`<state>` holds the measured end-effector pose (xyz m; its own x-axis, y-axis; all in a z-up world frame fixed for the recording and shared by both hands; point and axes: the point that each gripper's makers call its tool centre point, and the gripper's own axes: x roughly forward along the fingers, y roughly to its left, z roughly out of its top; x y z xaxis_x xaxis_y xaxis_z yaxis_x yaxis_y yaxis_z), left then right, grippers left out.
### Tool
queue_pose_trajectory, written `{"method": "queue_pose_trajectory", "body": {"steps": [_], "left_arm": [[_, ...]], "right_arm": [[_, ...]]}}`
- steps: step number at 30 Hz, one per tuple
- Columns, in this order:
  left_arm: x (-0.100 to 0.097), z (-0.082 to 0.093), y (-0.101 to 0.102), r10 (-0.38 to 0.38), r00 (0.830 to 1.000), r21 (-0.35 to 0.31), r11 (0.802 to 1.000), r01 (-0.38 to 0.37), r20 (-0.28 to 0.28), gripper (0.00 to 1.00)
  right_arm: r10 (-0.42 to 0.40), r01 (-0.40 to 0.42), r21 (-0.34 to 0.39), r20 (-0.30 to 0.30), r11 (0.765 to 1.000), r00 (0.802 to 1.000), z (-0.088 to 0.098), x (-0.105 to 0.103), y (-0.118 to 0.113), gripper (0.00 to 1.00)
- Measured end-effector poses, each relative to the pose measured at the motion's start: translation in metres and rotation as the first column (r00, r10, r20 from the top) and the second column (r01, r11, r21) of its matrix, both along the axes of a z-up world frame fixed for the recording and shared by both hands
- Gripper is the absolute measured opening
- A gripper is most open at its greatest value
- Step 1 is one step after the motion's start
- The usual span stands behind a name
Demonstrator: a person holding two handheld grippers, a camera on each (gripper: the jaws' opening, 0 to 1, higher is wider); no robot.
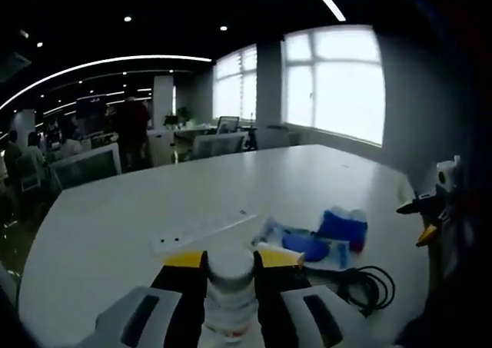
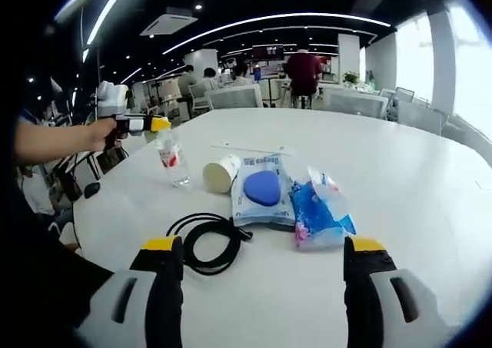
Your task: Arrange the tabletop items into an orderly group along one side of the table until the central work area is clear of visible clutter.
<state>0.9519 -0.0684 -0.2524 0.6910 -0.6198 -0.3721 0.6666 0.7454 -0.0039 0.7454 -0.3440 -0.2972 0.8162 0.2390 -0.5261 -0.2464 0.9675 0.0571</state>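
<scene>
Here the white table holds everything. The left gripper has its jaws clenched on the bottle, just beside the paper cup; best keep it upright while setting it down. The right gripper hangs released near the black cable.

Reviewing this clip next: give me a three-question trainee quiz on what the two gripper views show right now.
1. True or false: the left gripper is shut on the bottle.
2. Which item lies closest to the open right gripper: A) paper cup, B) black cable, C) white strip?
3. What blue object shows through the clear packet?

Key: 1 true; 2 B; 3 a blue oval pad.
</scene>
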Motion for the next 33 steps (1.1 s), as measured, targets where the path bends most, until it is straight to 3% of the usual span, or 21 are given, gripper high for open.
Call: {"method": "queue_pose_trajectory", "body": {"steps": [10,20,25,30,31,32,33], "left_arm": [[-0.003,0.000,-0.002,-0.034,0.998,0.021,0.999,0.035,-0.047,0.20],[-0.006,-0.001,-0.004,-0.192,0.976,0.089,0.976,0.201,-0.104,0.20],[-0.006,0.005,-0.003,-0.295,0.948,0.108,0.945,0.308,-0.119,0.19],[-0.014,0.015,-0.009,-0.440,0.890,0.099,0.887,0.452,-0.119,0.20],[-0.014,0.015,-0.009,-0.447,0.886,0.102,0.882,0.460,-0.124,0.20],[-0.016,0.015,-0.010,-0.479,0.869,0.102,0.865,0.492,-0.126,0.20],[-0.018,0.014,-0.011,-0.482,0.866,0.102,0.863,0.496,-0.132,0.20]], "right_arm": [[-0.003,0.003,-0.008,-0.007,1.000,1.000,-0.001,0.000,-0.004,0.81],[-0.011,0.011,-0.011,0.008,1.000,1.000,0.003,0.003,-0.007,0.81],[-0.014,0.014,-0.014,0.007,1.000,1.000,0.004,0.002,-0.004,0.81],[-0.014,0.014,-0.018,-0.001,1.000,1.000,0.003,0.001,-0.002,0.81],[-0.015,0.015,-0.018,-0.001,1.000,1.000,0.002,0.001,-0.002,0.81],[-0.015,0.015,-0.019,-0.002,1.000,1.000,0.002,0.000,-0.001,0.81],[-0.016,0.015,-0.020,-0.004,1.000,1.000,0.002,0.000,-0.001,0.81]]}}
